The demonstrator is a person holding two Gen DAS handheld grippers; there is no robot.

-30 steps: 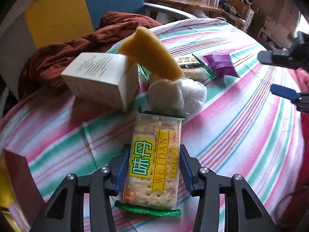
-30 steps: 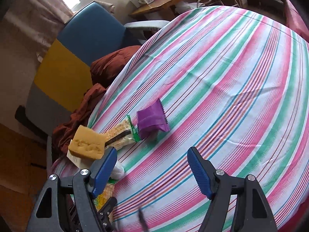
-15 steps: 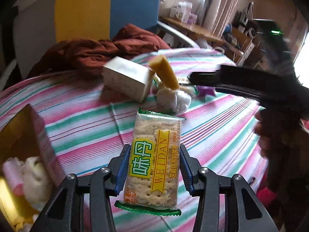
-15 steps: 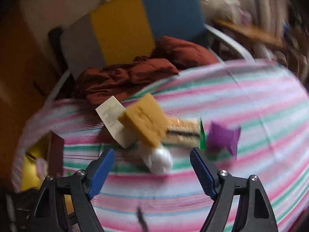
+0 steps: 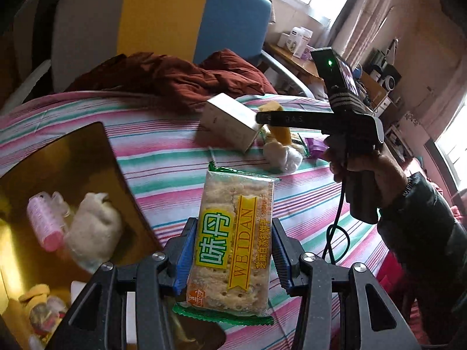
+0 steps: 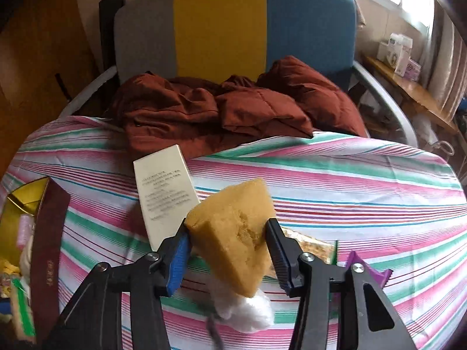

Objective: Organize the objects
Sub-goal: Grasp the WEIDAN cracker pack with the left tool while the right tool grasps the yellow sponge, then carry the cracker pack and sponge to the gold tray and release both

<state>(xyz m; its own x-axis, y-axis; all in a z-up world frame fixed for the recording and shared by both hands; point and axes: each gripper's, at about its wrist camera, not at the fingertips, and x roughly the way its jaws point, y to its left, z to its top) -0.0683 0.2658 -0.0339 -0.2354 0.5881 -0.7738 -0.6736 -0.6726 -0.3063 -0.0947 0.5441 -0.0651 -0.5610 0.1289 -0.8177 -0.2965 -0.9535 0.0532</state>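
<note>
Left tongs (image 5: 232, 258): pinching the cracker packet (image 5: 233, 248), held upright above the striped bench (image 5: 163, 160), beside the gold-lined box (image 5: 73, 157).
Right tongs (image 6: 227, 258): pads touching both sides of the yellow sponge (image 6: 233, 233), which leans over a white wad (image 6: 248, 312).
White carton (image 6: 163, 192): just left of the sponge.

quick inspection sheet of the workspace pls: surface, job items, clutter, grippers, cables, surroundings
Surface: striped tablecloth.
Job's things: cracker packet in left gripper; yellow sponge between the right gripper fingers; white box, white wad, purple packet, snack bar on the cloth; gold-lined box holding sorted items.
Clutter: red-brown jacket on the table's far edge.
Grippers: left shut; right's grip on the sponge unclear.
Cables: black cable hanging from the right gripper's handle.
Surroundings: tricolour chair, side shelf.
</note>
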